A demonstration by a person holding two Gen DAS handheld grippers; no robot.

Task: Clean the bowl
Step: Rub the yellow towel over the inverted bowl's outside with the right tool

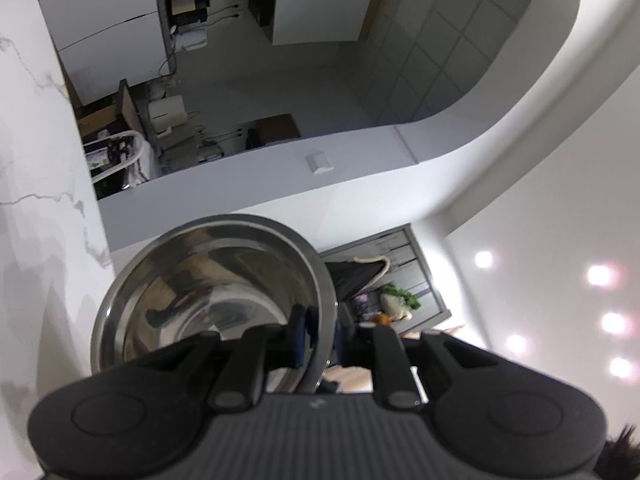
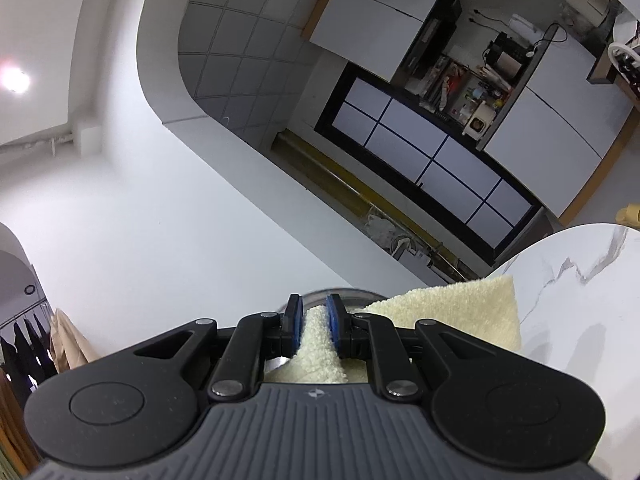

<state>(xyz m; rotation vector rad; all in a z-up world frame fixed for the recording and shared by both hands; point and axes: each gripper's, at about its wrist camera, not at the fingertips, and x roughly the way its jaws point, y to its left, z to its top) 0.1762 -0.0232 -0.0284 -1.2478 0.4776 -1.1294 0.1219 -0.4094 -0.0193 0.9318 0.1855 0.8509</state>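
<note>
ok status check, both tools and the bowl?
Left tool shut on steel bowl rim, bowl lifted and tilted. Right tool shut on cream cloth. Nothing blocking in view.

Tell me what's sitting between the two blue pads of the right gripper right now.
A fold of the cream cloth is pinched between the right gripper's pads, seen in the right wrist view. The steel bowl's rim peeks out just beyond.
</note>
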